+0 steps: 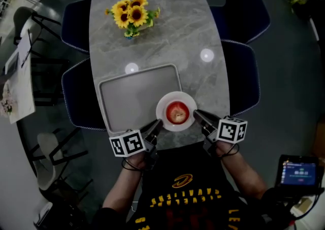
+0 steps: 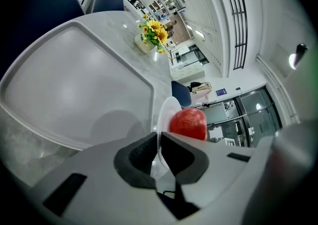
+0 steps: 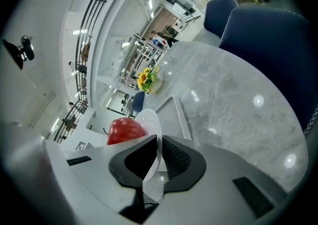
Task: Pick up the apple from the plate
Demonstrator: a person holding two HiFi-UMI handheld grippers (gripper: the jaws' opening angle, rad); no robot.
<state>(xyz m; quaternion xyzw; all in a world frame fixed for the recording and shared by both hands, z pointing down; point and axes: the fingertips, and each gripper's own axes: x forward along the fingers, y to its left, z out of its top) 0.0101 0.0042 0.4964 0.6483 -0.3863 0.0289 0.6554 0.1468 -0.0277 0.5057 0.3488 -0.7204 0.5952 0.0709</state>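
As left gripper [image 1: 155,126] and right gripper [image 1: 198,116] clamp plate [image 1: 176,95] edges, apple [image 1: 177,112] centred

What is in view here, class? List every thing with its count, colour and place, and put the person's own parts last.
Red round apple: one, red, on the plate.
White round plate: one, white, at the table's near edge, right of the tray.
Grey rectangular tray: one, grey, on the table's near half.
Bunch of yellow sunflowers: one, yellow, at the table's far end.
Grey marble-look table: one, grey, centre.
Dark blue chairs: four, two along each long side.
Dark device with lit screen: one, lower right, off the table.
Left gripper: one, white with black pads, shut on the plate's left rim.
Right gripper: one, white with black pads, shut on the plate's right rim.
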